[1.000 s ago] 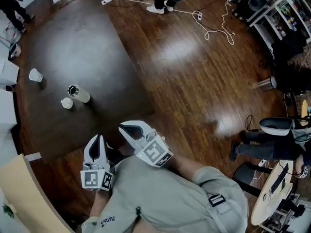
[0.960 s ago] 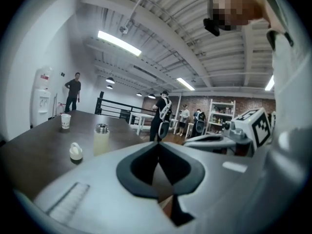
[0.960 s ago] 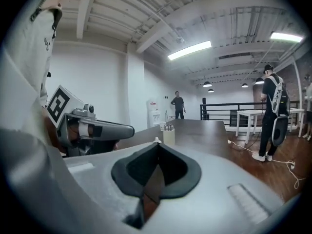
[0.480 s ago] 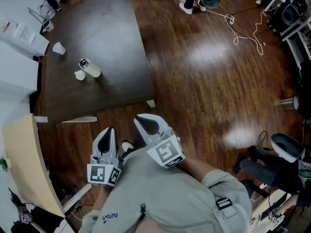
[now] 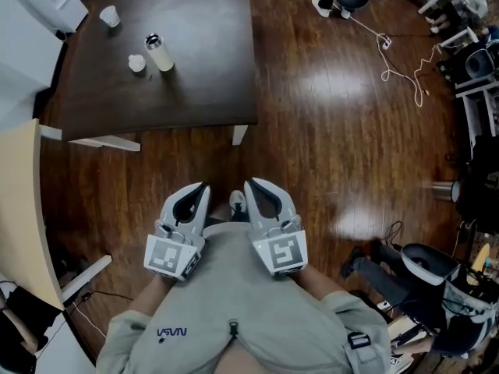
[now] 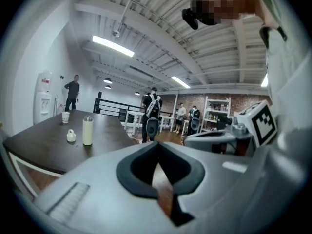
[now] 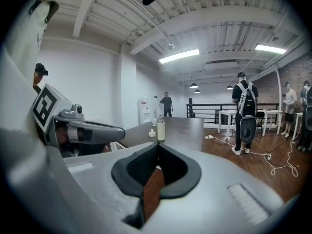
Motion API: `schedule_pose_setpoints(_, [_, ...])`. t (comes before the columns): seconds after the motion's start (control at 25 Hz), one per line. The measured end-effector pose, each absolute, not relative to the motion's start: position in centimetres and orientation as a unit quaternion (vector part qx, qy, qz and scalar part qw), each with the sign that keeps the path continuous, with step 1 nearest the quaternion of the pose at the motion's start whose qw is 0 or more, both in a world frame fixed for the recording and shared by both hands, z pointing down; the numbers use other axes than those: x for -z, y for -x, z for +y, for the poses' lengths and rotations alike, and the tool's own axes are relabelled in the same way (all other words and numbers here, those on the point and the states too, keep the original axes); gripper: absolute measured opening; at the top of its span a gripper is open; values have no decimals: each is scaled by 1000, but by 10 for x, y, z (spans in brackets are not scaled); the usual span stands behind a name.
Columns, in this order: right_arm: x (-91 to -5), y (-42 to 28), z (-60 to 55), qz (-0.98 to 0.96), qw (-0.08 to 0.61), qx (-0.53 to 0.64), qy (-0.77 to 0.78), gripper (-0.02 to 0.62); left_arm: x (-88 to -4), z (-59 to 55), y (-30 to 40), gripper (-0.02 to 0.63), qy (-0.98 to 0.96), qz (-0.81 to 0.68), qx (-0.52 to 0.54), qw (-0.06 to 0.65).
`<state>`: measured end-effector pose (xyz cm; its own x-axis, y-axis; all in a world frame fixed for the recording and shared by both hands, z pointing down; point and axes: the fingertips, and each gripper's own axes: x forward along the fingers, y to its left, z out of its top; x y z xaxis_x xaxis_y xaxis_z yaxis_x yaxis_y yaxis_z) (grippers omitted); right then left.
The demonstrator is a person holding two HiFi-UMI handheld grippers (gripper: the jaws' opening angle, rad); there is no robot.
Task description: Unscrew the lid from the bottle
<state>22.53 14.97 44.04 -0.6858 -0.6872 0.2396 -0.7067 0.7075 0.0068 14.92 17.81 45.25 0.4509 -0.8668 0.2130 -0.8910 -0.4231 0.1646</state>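
Observation:
A pale cream bottle (image 5: 160,54) with a dark metallic top stands upright on the dark table (image 5: 203,84), far ahead of me. A small white cap-shaped piece (image 5: 137,64) sits on the table just to its left. The left gripper view shows the bottle (image 6: 87,130) and the white piece (image 6: 71,136) at a distance; the right gripper view shows the bottle (image 7: 161,129) too. My left gripper (image 5: 203,188) and right gripper (image 5: 253,185) hover side by side close to my body, over the wooden floor. Both are shut with nothing between the jaws.
A white cup (image 5: 111,15) stands at the table's far left. A beige board (image 5: 19,209) leans at the left. White cables (image 5: 405,61) trail over the floor at the right. People stand in the background (image 6: 153,112), and a water dispenser (image 6: 44,101) is at the left wall.
The table with the bottle has slid up and away in the head view as I backed off. Both grippers have come level, side by side. Their jaws stay shut.

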Motion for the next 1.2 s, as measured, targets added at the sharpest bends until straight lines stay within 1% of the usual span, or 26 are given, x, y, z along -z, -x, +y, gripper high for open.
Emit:
schedule_pose_setpoints(0.2, [-447, -249, 158, -908, 112, -69, -398, 0, -449, 178, -169, 2, -847, -514, -32, 129])
schedule_pose_setpoints(0.28, [-447, -252, 160, -909, 110, -73, -395, 0, -452, 179, -174, 2, -852, -508, -41, 119])
schedule_pose_setpoints(0.4, [-448, -249, 161, -913, 110, -75, -386, 0, -452, 179, -176, 2, -854, -506, -47, 113])
schedule_pose_setpoints(0.56, [-446, -250, 161, -923, 113, -48, -365, -2, -455, 181, -175, 2, -847, -515, -44, 125])
schedule_pose_setpoints(0.76, [-445, -246, 161, -926, 105, -50, -358, -3, -454, 179, -178, 2, -851, -511, -44, 118])
schedule_pose_setpoints(0.88, [-446, -244, 161, -923, 104, -72, -362, -3, -454, 179, -177, 2, -851, -510, -42, 119])
schedule_pose_setpoints(1.2, [-448, -237, 163, -929, 109, -50, -351, -3, -454, 181, -170, 2, -847, -515, -47, 123])
